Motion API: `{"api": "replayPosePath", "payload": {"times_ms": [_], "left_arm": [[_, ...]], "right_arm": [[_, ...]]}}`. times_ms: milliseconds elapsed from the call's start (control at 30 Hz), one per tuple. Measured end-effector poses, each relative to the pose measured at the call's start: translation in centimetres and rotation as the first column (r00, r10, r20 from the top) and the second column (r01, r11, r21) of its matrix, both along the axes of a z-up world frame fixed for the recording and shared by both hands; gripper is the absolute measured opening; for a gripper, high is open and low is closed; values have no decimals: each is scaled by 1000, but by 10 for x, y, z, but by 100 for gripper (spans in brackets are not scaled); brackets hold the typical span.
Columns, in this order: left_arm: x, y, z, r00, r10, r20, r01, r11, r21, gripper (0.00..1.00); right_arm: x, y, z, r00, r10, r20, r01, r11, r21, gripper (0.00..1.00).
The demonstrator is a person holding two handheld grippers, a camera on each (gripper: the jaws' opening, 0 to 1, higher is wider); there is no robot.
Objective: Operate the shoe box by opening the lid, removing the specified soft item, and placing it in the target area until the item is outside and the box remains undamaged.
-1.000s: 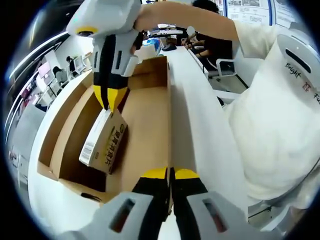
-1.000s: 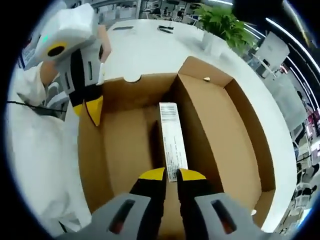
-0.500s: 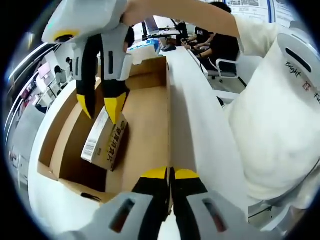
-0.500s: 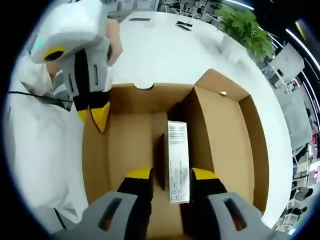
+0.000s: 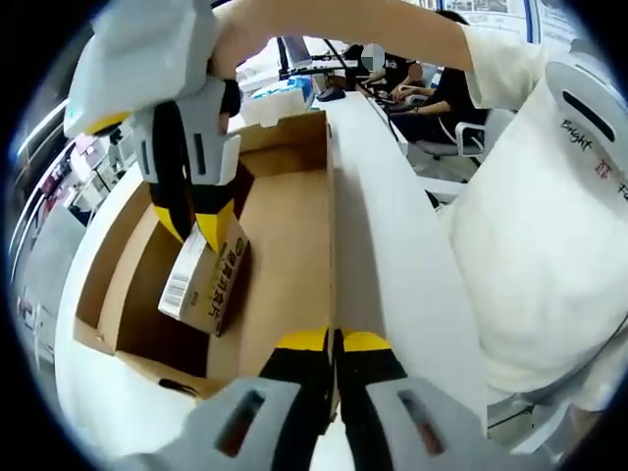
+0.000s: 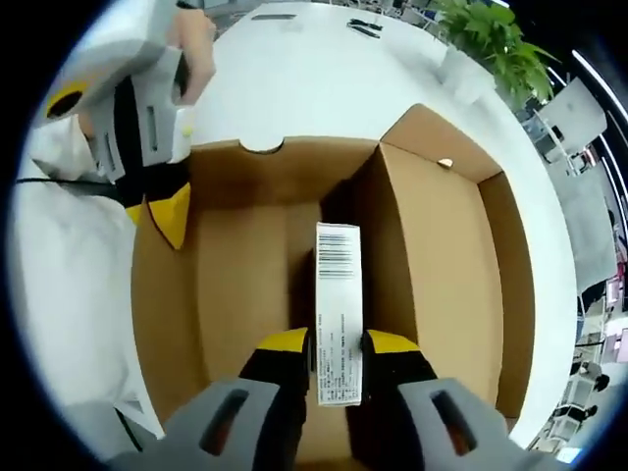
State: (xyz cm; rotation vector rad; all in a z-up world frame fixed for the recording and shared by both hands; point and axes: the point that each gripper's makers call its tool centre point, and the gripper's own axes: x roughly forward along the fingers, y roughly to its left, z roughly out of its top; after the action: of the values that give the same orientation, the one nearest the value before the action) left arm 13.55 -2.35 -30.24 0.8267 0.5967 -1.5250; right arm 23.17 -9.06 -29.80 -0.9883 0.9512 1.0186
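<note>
The brown cardboard shoe box lies open on a white table, lid folded flat beside the base. A small carton with a barcode label leans at the wall between lid and base. My right gripper has a jaw against each side of the carton's near end; in the left gripper view it comes down from the top left. My left gripper is shut on the lid's outer edge, and it appears at the lid's left rim in the right gripper view.
The white table runs on beyond the box. A potted plant stands at its far end. A person in a white top is close on the right, and other people sit at desks behind.
The right gripper's jaws, spread wide half a second ago, have closed in on the carton and moved further along it. The left gripper has kept its hold on the lid.
</note>
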Motion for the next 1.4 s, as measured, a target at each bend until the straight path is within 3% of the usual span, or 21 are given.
{"api": "replayPosePath", "payload": {"times_ms": [100,133,300,900,1033,1133,1200,1267,1400], "left_arm": [[-1,0,0,1000,0,0,0,1000,3,1],[-1,0,0,1000,1,0,-1,1000,5,1],[-1,0,0,1000,-1,4,1,1000,-2,1],[1,-1,1,1000,-4,4,4,1000,-9,1],[0,-1,1,1000,-6,11,6,1000,-7,1],[1,-1,1,1000,-6,13,6,1000,-12,1],[0,-1,1,1000,-8,15,8,1000,-13,1],[0,-1,0,1000,-12,16,12,1000,-9,1],[0,-1,0,1000,-10,18,11,1000,-9,1]], "right_arm": [[5,4,4,1000,5,7,-5,1000,6,21],[7,9,5,1000,-5,-12,5,1000,21,21],[3,9,-5,995,-21,-96,17,999,-40,19],[4,21,-29,990,9,-141,-25,993,-117,21],[7,27,-22,990,17,-141,-31,995,-96,22],[-4,35,-17,986,72,-153,-80,996,-48,21],[-21,26,-21,972,81,-219,-101,991,-85,21],[-27,21,-21,961,144,-236,-171,980,-100,21],[-30,2,-23,960,159,-231,-205,959,-195,21]]}}
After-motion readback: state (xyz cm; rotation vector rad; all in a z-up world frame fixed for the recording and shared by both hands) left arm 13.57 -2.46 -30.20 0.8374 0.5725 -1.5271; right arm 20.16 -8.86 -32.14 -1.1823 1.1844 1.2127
